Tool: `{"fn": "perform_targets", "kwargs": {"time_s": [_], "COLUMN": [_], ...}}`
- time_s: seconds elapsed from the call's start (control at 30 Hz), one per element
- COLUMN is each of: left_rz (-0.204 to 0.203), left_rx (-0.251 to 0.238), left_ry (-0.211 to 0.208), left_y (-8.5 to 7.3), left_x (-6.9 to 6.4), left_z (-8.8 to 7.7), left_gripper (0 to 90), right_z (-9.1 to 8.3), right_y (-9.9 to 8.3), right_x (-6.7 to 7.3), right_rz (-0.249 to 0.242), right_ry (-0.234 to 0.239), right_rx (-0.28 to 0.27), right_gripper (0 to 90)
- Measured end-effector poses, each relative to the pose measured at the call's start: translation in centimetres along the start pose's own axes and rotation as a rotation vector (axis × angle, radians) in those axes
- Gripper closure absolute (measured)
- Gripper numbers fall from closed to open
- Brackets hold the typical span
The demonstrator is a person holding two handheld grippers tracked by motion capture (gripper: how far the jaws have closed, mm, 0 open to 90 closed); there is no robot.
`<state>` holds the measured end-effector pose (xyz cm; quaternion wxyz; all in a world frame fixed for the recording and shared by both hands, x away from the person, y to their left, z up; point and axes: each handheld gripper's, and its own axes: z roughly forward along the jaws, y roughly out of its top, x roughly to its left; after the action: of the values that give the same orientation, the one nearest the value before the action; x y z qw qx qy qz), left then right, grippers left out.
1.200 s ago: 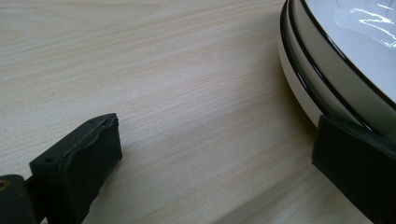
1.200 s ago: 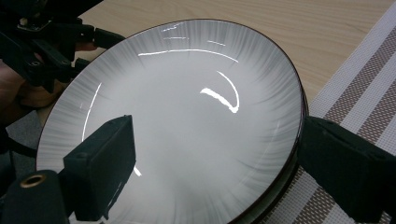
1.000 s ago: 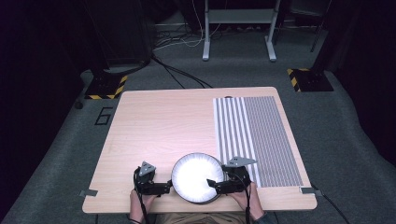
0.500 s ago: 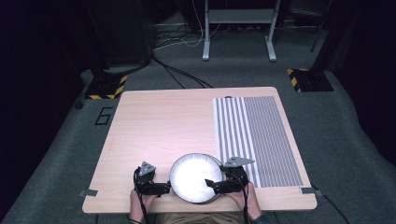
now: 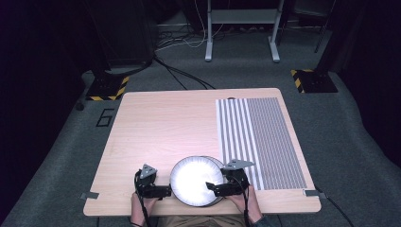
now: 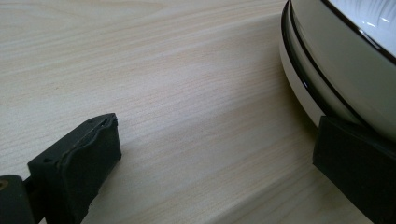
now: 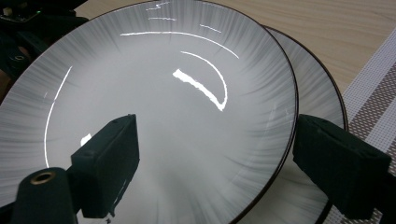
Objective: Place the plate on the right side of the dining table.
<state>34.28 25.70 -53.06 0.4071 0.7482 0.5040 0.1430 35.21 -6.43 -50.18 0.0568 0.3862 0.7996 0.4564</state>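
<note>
So the right gripper point(image 7: 212, 163) sits wide open straddling the top plate's point(image 7: 154, 107) rim, lower centre of the high view, gripping nothing. Left gripper point(image 6: 217, 163) gapes beside the stack too. Glossy rim could slip, dragging the lower plate point(image 7: 317, 93).

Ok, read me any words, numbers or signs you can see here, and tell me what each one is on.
"6": a black outlined figure on the grey floor left of the table, at; it reads as a six, though it is small.
Plates, striped mat: no writing.
Yellow-black hazard stripes on the stand bases: no words.
</note>
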Motion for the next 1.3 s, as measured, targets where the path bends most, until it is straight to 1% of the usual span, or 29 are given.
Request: {"fn": "perform_targets", "kwargs": {"time_s": [0.07,0.1,0.13,0.2,0.27,0.3,0.33,0.37,0.47,0.53,0.63,0.77,0.97,1.1,1.3], "left_rz": [-0.011,-0.005,-0.009,-0.015,-0.024,-0.041,-0.042,-0.046,-0.048,-0.049,-0.059,-0.066,-0.061,-0.057,-0.040], "left_rx": [-0.005,-0.001,-0.005,-0.005,-0.008,-0.024,-0.024,-0.032,-0.041,-0.050,-0.073,-0.091,-0.116,-0.128,-0.134], "left_ry": [-0.001,0.001,0.006,0.003,0.008,0.009,0.008,0.009,0.015,0.019,0.037,0.053,0.056,0.074,0.056], "left_y": [-0.1,-0.1,-0.2,-0.3,-0.4,-0.5,-0.5,-0.4,-0.2,-0.1,0.2,0.6,1.3,1.8,2.3], "left_x": [0.2,0.3,0.3,0.5,0.7,0.8,0.9,1.0,1.0,1.1,1.1,1.3,1.1,0.8,0.0], "left_z": [-0.2,-0.3,-0.3,-0.5,-0.8,-0.9,-1.1,-1.5,-2.0,-2.3,-2.8,-3.4,-4.2,-4.4,-4.4], "left_gripper": [0.2,0.1,0.1,0.1,0.1,0.1,0.1,0.0,0.0,0.0,0.0,0.0,0.0,0.0,0.0], "right_z": [0.2,0.3,0.4,0.6,0.8,1.0,1.2,1.3,1.5,1.6,1.6,1.7,1.8,1.8,1.9], "right_y": [0.0,-0.1,-0.1,-0.1,-0.2,-0.2,-0.2,-0.3,-0.3,-0.4,-0.4,-0.4,-0.4,-0.4,-0.4], "right_x": [0.1,0.1,0.1,0.1,0.2,0.2,0.3,0.3,0.3,0.4,0.4,0.5,0.5,0.5,0.5], "right_rz": [0.003,0.004,0.004,0.010,0.014,0.008,0.009,0.014,0.020,0.016,0.013,0.007,-0.003,-0.007,-0.009], "right_ry": [0.001,-0.002,-0.002,-0.001,0.002,0.001,-0.004,-0.002,0.004,0.000,-0.005,-0.012,-0.022,-0.021,-0.023], "right_rx": [0.004,0.002,-0.001,-0.002,0.007,0.009,0.012,0.011,0.012,0.010,0.005,0.002,-0.001,-0.001,-0.003], "right_gripper": [13.9,14.0,14.1,14.6,14.9,14.9,14.8,14.8,14.7,14.4,14.5,14.3,13.9,13.7,13.0]}}
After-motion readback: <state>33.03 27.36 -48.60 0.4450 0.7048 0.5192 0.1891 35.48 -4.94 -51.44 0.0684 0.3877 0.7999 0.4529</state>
